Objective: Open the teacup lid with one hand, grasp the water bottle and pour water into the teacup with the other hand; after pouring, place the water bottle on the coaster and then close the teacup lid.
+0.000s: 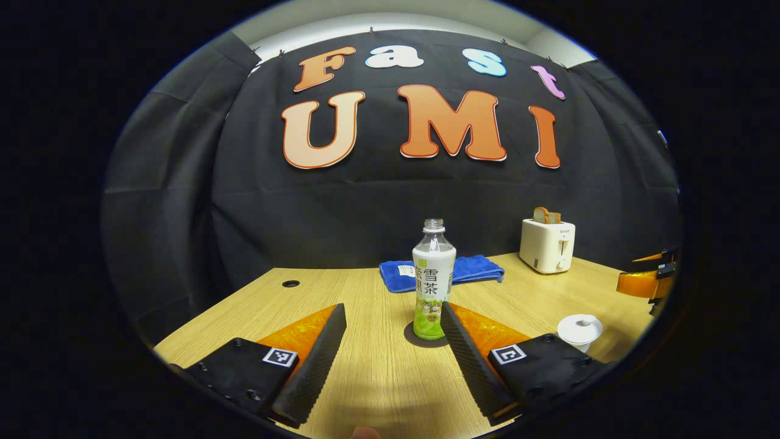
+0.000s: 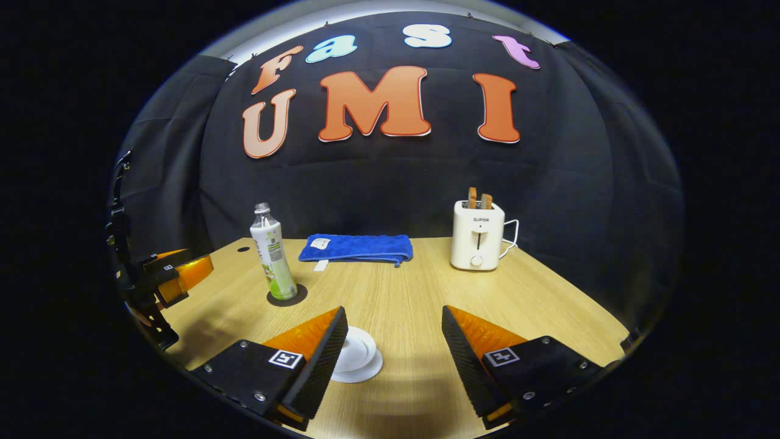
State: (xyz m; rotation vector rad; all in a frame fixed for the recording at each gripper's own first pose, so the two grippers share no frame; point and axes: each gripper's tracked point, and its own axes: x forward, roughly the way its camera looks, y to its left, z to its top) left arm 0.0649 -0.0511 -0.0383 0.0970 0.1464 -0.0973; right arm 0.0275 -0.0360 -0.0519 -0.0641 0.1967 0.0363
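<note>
- Wooden table [image 2: 548, 292] carries everything; left gripper [image 1: 393, 360] and right gripper [image 2: 393, 360] both hover over its near edge, jaws spread wide, grasping nothing
- teacup [image 1: 579, 332] with lid [image 2: 355, 352] on sits near that edge, just beside the right gripper
- water bottle [image 1: 433, 280], uncapped, stands upright on the dark coaster [image 2: 287, 297] mid-table
- blue towel [image 2: 356, 247] and toaster [image 2: 478, 235] along the far edge

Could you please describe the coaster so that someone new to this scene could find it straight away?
Start at the wooden table and find the blue towel along its back edge. In front of the towel stands the water bottle; the coaster is the dark round disc under its base, the only flat dark thing on the tabletop.
</note>
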